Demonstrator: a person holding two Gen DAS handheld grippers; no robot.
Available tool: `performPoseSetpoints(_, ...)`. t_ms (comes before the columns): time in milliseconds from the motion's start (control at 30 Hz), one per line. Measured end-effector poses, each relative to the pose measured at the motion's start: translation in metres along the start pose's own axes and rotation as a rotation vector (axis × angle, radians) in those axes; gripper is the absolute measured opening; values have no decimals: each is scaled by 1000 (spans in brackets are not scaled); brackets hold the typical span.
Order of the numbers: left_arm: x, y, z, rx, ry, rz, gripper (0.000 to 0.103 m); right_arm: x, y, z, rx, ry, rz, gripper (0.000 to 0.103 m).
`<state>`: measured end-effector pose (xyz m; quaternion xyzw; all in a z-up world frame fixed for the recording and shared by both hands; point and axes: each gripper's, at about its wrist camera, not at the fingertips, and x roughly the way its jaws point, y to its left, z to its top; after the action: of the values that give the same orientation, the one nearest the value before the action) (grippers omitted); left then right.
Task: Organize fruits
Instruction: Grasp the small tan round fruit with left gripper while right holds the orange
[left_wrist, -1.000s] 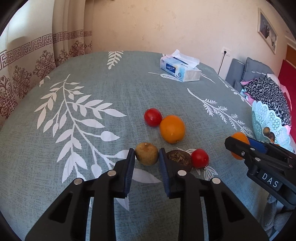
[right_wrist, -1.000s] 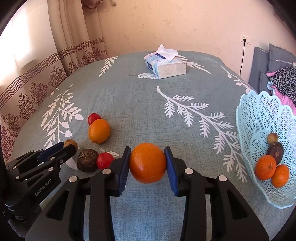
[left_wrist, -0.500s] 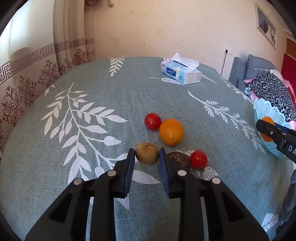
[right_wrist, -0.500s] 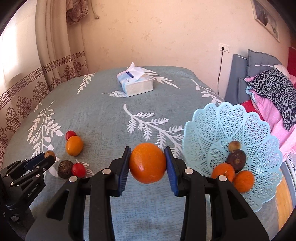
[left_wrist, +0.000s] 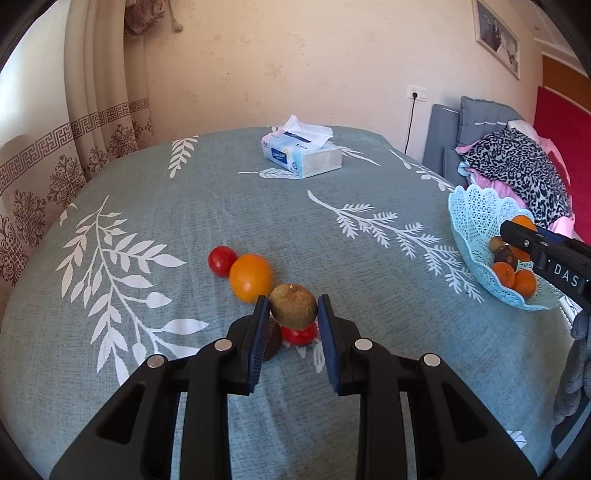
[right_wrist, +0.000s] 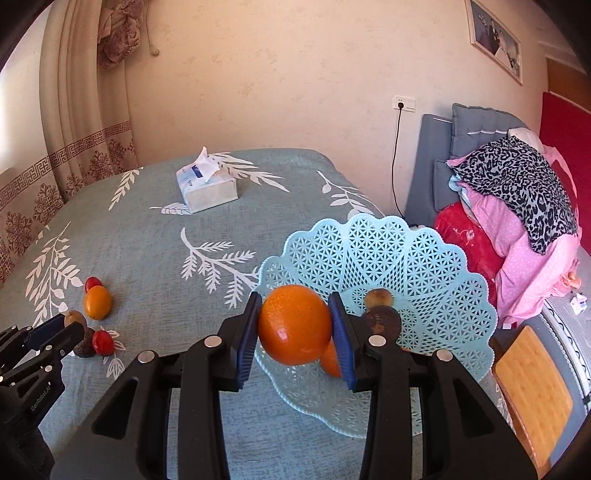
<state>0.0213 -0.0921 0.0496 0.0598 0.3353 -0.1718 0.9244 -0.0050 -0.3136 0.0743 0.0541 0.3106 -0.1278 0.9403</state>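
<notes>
My left gripper (left_wrist: 291, 313) is shut on a brown kiwi (left_wrist: 292, 311) and holds it above the table. Below it lie a red tomato (left_wrist: 298, 334) and a dark round fruit (left_wrist: 271, 341); an orange (left_wrist: 250, 277) and another tomato (left_wrist: 221, 260) lie to the left. My right gripper (right_wrist: 295, 325) is shut on a large orange (right_wrist: 294, 324) over the near rim of the light blue basket (right_wrist: 424, 258). The basket holds several fruits, among them a dark one (right_wrist: 382, 323) and a small brown one (right_wrist: 377, 296).
A tissue box (left_wrist: 301, 155) stands at the far side of the teal leaf-print tablecloth (left_wrist: 184, 206). A sofa with piled clothes (right_wrist: 517, 206) is to the right. A wooden board (right_wrist: 532, 391) lies below the table's right edge. Curtains hang at the left.
My left gripper has closed on the kiwi and lifted it off the table. My right gripper has carried the orange to the right, over the basket's near rim.
</notes>
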Motion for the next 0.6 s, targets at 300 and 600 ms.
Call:
performPoseSetpoints(300,-2,-34,18,44,-13,-54,27,8,-20,5,48,11,-37,38)
performPoseSetpoints(600,-2,-75,38,107,-36,-106,27,12,-54,12,142,4,-84,58)
